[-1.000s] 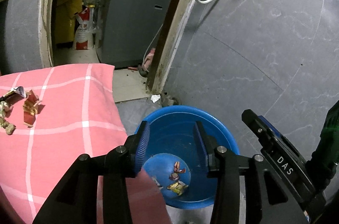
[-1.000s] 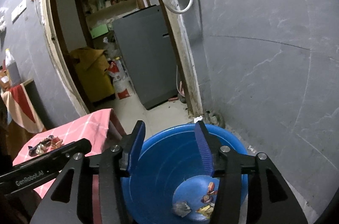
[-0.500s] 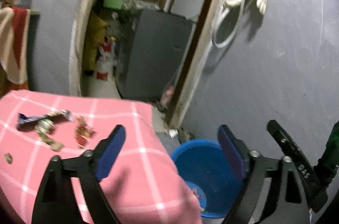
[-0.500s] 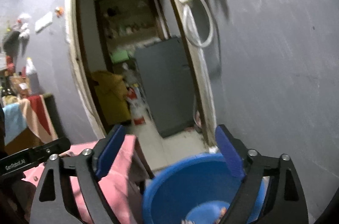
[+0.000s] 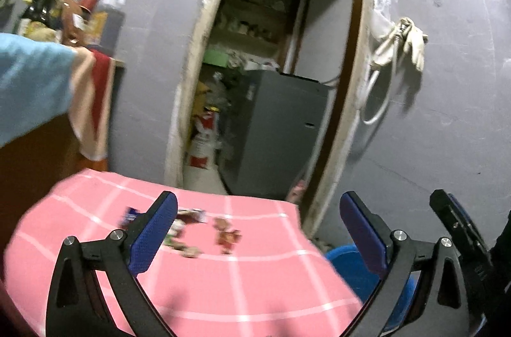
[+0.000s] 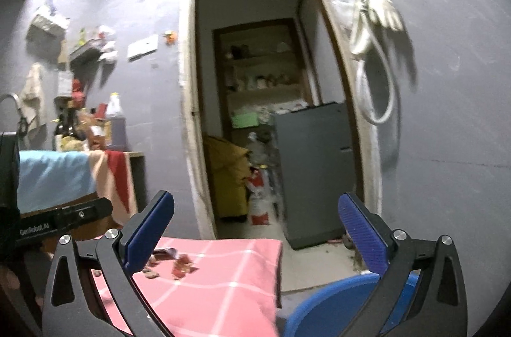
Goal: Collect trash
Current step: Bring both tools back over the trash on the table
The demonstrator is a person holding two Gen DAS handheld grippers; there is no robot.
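Observation:
Several crumpled wrappers (image 5: 204, 230) lie on a pink checked cloth (image 5: 242, 289) covering a table. They also show in the right wrist view (image 6: 179, 265), on the same cloth (image 6: 220, 292). A blue plastic basin (image 5: 348, 268) sits on the floor right of the table; its rim shows in the right wrist view (image 6: 325, 302). My left gripper (image 5: 257, 228) is open and empty, raised above the cloth. My right gripper (image 6: 255, 228) is open and empty, held above the table edge and basin. The basin's contents are hidden.
An open doorway (image 6: 255, 113) leads to a room with a grey cabinet (image 6: 314, 171) and a yellow bag (image 6: 228, 177). A hose and gloves (image 6: 373, 18) hang on the grey wall. A counter with bottles and towels (image 6: 80, 164) stands at left.
Both grippers have opened wide, risen from the basin and tilted up. The left one swung left over the cloth, towards the wrappers.

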